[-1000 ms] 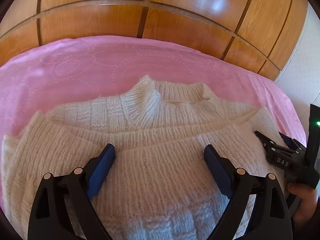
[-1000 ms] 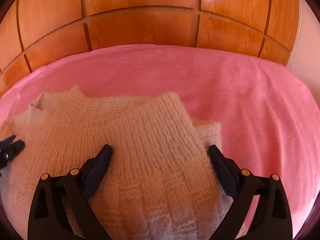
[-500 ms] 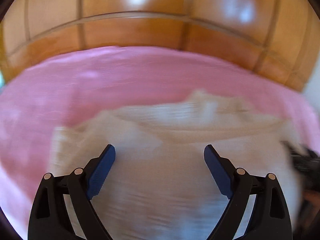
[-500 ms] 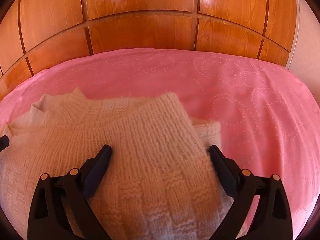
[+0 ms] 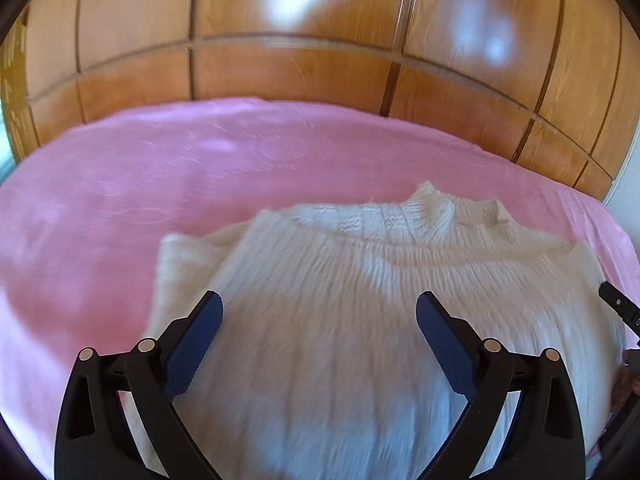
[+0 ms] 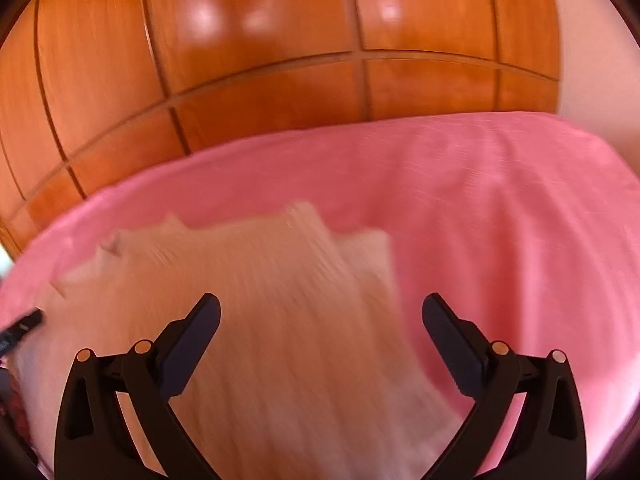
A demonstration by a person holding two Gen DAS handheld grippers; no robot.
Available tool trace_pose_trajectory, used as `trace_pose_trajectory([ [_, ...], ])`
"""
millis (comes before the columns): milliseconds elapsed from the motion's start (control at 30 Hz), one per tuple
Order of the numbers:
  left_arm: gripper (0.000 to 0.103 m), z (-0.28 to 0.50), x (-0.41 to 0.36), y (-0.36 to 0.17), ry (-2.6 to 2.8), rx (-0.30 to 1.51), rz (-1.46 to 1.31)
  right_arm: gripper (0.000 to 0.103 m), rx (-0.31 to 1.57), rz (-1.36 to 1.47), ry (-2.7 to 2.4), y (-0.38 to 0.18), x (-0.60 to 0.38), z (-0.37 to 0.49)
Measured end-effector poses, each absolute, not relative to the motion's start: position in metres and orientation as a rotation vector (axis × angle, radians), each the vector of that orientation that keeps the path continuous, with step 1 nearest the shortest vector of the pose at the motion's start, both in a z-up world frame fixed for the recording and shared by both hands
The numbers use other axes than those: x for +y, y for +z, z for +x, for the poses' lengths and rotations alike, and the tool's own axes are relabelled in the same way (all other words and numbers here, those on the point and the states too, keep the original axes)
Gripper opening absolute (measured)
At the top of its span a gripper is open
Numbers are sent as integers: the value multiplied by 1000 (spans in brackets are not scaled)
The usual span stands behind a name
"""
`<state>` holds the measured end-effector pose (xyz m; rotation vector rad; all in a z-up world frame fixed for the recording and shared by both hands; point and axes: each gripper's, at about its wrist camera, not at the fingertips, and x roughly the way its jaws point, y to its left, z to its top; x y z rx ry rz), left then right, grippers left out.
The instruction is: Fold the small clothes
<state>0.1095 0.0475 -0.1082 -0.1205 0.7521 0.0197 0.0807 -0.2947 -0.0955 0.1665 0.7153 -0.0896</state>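
A cream knitted sweater [image 5: 360, 288] lies folded on the pink bedspread [image 5: 120, 184], collar toward the far wooden panelling. My left gripper [image 5: 319, 312] hovers above its left half with the jaws wide and still opening, nothing pinched between the blue pads. In the right wrist view the same sweater [image 6: 260, 300] fills the lower left, blurred by motion, and my right gripper [image 6: 320, 312] stands open over its right edge, holding nothing. The tip of the right gripper [image 5: 618, 306] shows at the right border of the left wrist view.
Glossy wooden panelling [image 6: 260, 60] rises behind the bed. The pink bedspread [image 6: 500, 220] stretches bare to the right of the sweater, and a pale wall [image 6: 592, 40] stands at the far right. Part of a hand [image 5: 624, 376] shows at the right rim.
Both grippers have pulled back and risen from the sweater. In the left view the sweater has slid rightward, showing more bedspread on the left; the right view has swung to the right.
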Motion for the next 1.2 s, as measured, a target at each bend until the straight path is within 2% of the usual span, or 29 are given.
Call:
trace_pose_trajectory([
  [167, 99, 83, 60, -126, 86, 747, -56, 101, 781, 70, -200, -115, -307, 64],
  [267, 100, 84, 68, -134, 55, 751, -110, 101, 792, 124, -220, -123, -317, 69],
  [400, 100, 84, 69, -131, 49, 755, -117, 101, 755, 54, -259, -120, -306, 65],
  [633, 100, 49, 106, -115, 76, 678, -324, 101, 736, 131, -183, -93, -308, 31],
  [867, 100, 35, 133, -129, 11, 750, -491, 101, 726, 82, 33, -74, -272, -1],
  [1200, 100, 41, 117, -134, -215, 818, -573, 101, 790, -100, 85, -100, -227, -6],
])
